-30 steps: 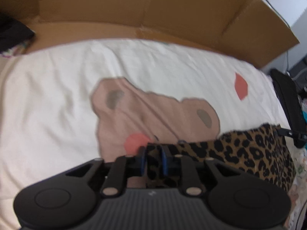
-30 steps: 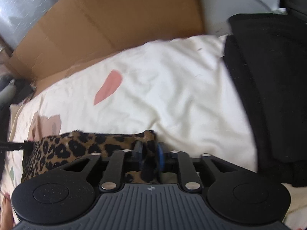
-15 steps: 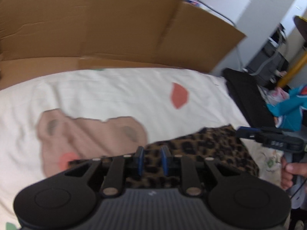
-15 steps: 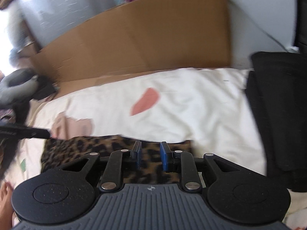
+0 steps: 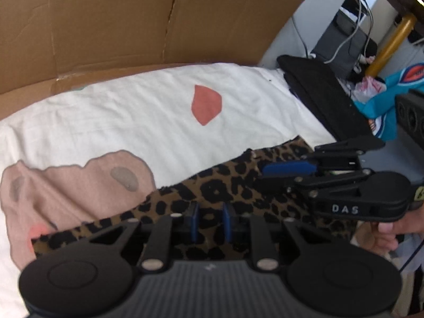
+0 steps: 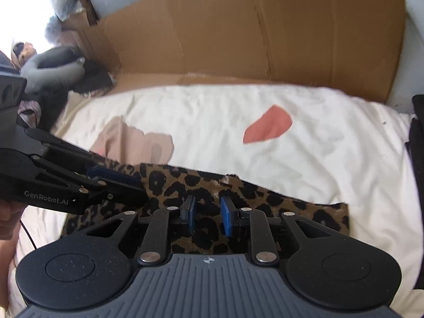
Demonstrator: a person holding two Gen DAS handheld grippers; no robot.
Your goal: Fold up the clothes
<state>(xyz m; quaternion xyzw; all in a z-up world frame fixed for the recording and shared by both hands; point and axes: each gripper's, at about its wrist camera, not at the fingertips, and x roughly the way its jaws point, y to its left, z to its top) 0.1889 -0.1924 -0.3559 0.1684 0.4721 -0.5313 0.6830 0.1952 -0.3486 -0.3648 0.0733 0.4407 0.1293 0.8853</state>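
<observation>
Leopard cloth (image 5: 225, 185) lies under my two released claws (image 5: 209, 222) (image 6: 206, 218); I should pinch one edge evenly before folding.

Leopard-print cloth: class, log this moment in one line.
left gripper open | right gripper open | leopard-print cloth flat on white sheet

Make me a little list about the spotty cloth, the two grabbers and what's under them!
cloth: leopard-print garment, lying flat on the bed
left gripper: open, over the garment
right gripper: open, over the garment
underneath: white sheet with a red patch and a pink bear shape
behind: brown cardboard
</observation>
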